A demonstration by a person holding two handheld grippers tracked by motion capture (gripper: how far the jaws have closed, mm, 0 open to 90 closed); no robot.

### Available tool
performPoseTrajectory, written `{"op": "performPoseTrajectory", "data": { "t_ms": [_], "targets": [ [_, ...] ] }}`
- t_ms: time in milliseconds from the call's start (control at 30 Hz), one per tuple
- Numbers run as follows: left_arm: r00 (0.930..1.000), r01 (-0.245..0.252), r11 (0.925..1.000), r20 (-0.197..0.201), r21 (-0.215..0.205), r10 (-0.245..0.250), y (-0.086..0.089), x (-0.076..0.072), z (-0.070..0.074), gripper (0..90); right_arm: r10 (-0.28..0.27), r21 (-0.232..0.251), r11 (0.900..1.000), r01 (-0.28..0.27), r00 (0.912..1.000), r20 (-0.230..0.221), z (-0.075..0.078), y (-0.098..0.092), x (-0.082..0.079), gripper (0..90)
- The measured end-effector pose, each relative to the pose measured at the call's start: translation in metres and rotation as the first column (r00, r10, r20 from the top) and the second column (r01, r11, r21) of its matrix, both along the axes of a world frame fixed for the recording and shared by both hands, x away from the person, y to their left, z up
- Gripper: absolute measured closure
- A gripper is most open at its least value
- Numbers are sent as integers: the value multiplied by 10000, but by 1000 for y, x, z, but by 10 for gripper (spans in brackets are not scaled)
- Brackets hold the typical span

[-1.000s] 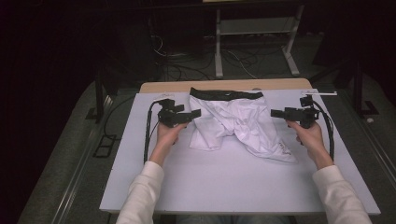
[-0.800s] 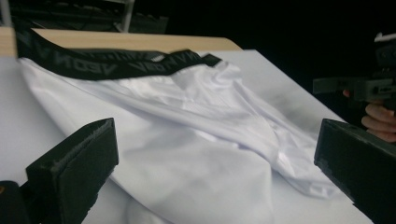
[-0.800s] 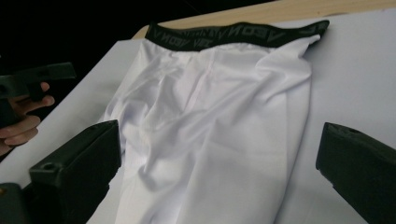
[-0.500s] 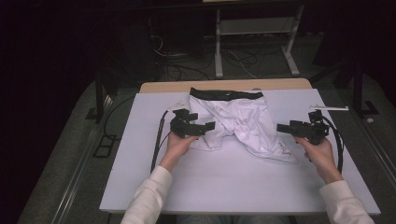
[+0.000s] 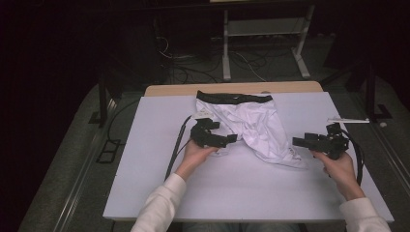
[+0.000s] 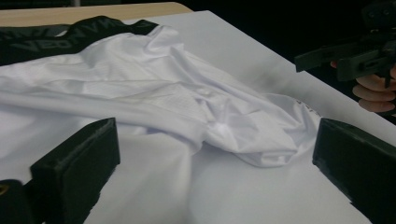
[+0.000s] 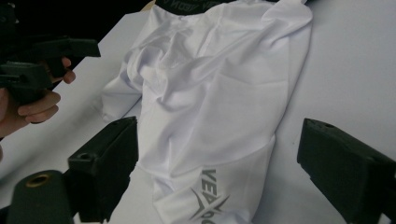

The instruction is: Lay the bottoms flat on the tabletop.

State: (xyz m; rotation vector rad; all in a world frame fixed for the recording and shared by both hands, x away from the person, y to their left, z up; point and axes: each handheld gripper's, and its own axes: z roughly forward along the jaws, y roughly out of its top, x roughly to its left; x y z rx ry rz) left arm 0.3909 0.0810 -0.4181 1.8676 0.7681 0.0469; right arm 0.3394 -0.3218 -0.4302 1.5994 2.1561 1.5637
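White shorts (image 5: 251,128) with a black waistband (image 5: 234,98) are lying crumpled on the white table (image 5: 241,188), waistband toward the far edge, the two legs trailing toward the person. One leg is running out toward the person's right, ending in a hem with a grey printed logo (image 7: 208,203).

Left gripper (image 5: 223,140) is sitting in the left hand (image 5: 196,152) at the near left edge of the cloth, pointing across the table toward the shorts. In the left gripper view its jaws are standing wide apart, low over the table, with the shorter leg's folded hem (image 6: 219,133) lying between and just beyond them. Pads are not pressing on the fabric.

Right gripper (image 5: 302,141) is sitting in the right hand (image 5: 341,166), just beside the tip of the long leg, pointing left toward it. Its jaws have just been closing a little but are standing well spread. In the right gripper view the logo end of the leg is lying in the gap between them; the left-hand jaw in that view is just beside the fabric edge, and I cannot tell if it is touching. No pinch on the cloth.

Both sleeves (image 5: 159,208) are white, forearms coming in from the near edge. A thin white stick-like thing (image 5: 348,120) is lying at the table's far right edge.
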Motion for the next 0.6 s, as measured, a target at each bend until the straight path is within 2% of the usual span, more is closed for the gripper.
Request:
{"op": "performPoseTrajectory", "data": {
  "t_ms": [133,300,500,600],
  "targets": [
    [9992,398,9991,63,131,-398,-17,-3,-2,54,17,-139,9999,-18,10000,-64,-2,-1,-6,145],
    [9955,904,9927,203,798,-923,-43,-6,-7,90,128,-414,9991,-130,9999,-41,-3,-1,-18,161],
    [9900,1374,9868,202,857,-1396,-73,-10,-12,136,247,-743,9969,-263,9994,-231,-6,0,-28,172],
    [9865,1534,9773,348,1459,-1601,-89,-13,-18,144,261,-737,9969,-284,9992,-319,-9,-1,-31,183]
  ]
}}
